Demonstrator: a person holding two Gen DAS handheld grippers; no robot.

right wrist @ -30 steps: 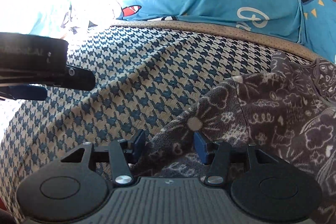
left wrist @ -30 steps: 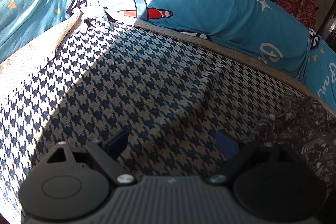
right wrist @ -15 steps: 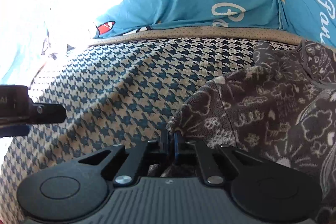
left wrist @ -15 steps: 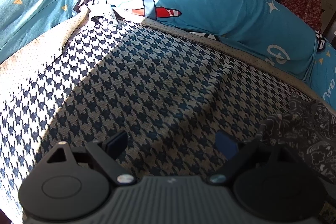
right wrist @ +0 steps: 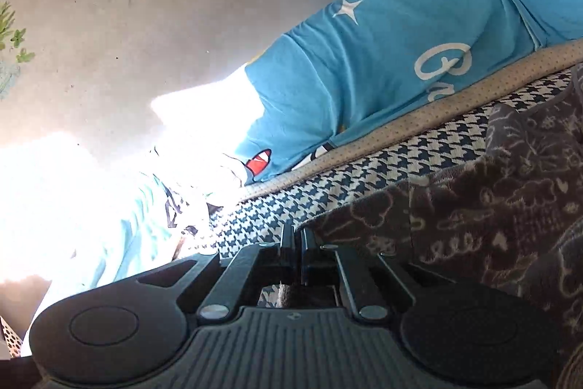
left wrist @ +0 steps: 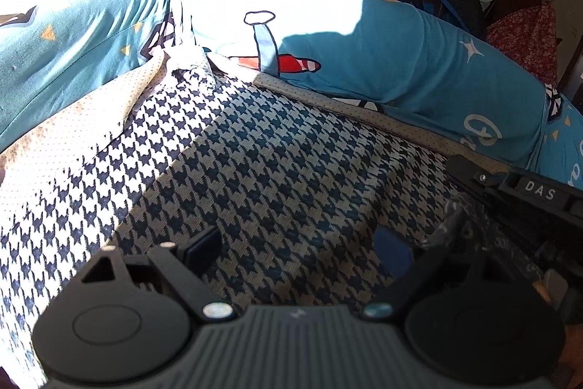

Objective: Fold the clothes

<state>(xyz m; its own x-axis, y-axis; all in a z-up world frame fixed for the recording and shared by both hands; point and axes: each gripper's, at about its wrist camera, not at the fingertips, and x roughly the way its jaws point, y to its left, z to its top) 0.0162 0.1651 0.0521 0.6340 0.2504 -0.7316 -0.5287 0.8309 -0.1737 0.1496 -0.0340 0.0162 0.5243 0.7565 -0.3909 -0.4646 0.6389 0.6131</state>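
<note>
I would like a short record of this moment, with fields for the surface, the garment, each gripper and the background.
surface: houndstooth cover, partly in sunlight
garment: dark fleece garment with pale doodle print, lying on the right part of the cover
left gripper: open, over bare cover, holding nothing
right gripper: shut on an edge of the garment, view tilted
background: blue printed pillows along the far edge
fold: not yet made
</note>
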